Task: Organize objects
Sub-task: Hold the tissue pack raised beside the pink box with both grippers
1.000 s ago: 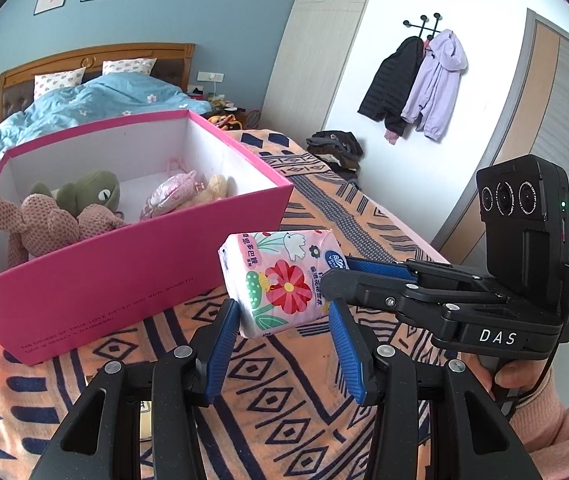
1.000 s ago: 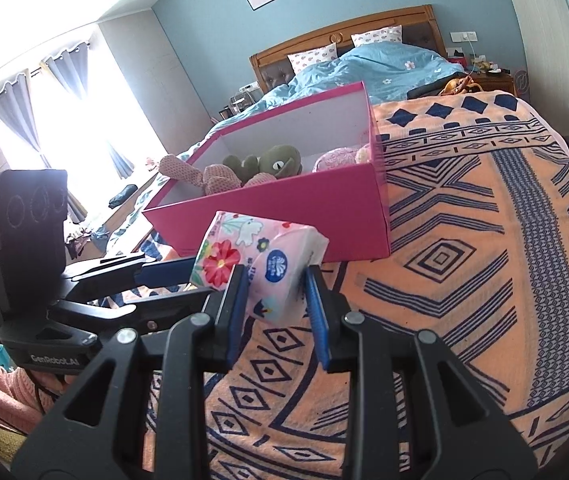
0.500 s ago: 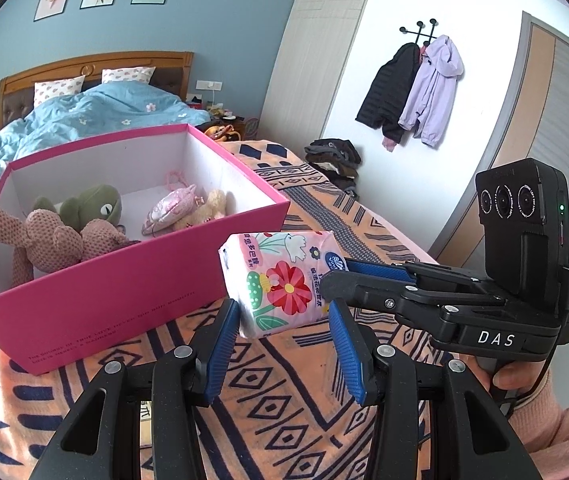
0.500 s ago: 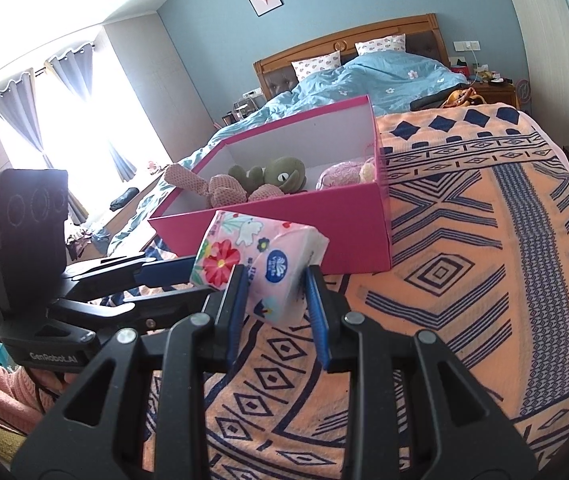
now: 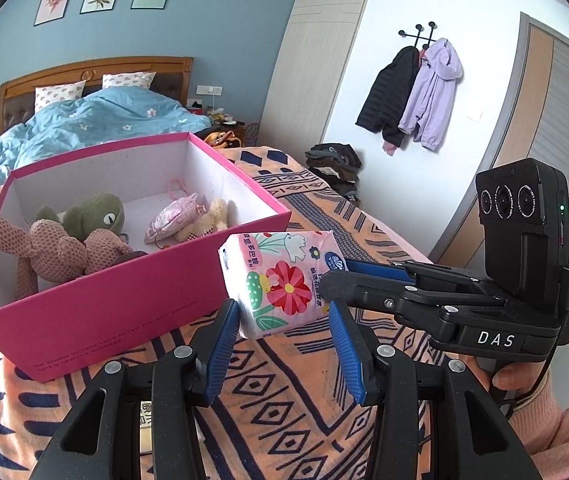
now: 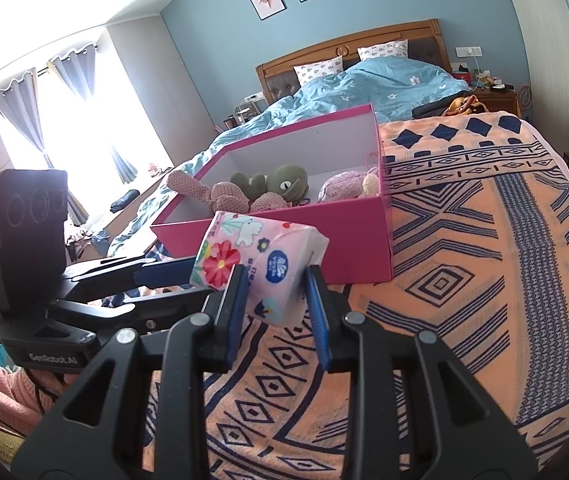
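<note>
Right fingers clamping tissue pack, left beside

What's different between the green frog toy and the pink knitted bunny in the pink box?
The frog toy is olive green and smooth-looking; the knitted bunny is dusty pink with a bumpy weave. The frog toy lies wholly inside the pink box, while the knitted bunny drapes one limb over its rim. Both are soft toys at the same end of the box.
</note>
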The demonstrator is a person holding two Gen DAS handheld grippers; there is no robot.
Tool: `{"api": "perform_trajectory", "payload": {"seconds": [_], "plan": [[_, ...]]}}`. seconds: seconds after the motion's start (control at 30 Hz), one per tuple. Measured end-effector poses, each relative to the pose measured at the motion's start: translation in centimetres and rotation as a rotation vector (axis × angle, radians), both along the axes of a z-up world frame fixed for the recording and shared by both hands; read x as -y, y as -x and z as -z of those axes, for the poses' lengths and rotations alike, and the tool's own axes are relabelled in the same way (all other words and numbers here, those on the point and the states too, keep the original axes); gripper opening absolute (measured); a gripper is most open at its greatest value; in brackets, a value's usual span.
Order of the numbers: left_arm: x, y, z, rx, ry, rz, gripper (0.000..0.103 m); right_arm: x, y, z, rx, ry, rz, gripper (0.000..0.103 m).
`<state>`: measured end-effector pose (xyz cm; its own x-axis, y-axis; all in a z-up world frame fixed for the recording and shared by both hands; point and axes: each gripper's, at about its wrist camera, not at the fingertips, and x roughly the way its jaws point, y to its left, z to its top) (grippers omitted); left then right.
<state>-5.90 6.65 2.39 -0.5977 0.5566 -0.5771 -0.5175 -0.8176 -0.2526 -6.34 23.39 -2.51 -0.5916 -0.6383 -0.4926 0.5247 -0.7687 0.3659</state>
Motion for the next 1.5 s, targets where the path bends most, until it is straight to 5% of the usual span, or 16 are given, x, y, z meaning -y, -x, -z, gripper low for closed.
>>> {"api": "perform_trajectory", "payload": {"seconds": [1.5], "plan": [[0.5,1.3,-1.4,-0.038,0.008,-0.018,0.046,0.5,1.0,-1.7,-0.049,0.003,-0.001,0.033]]}}
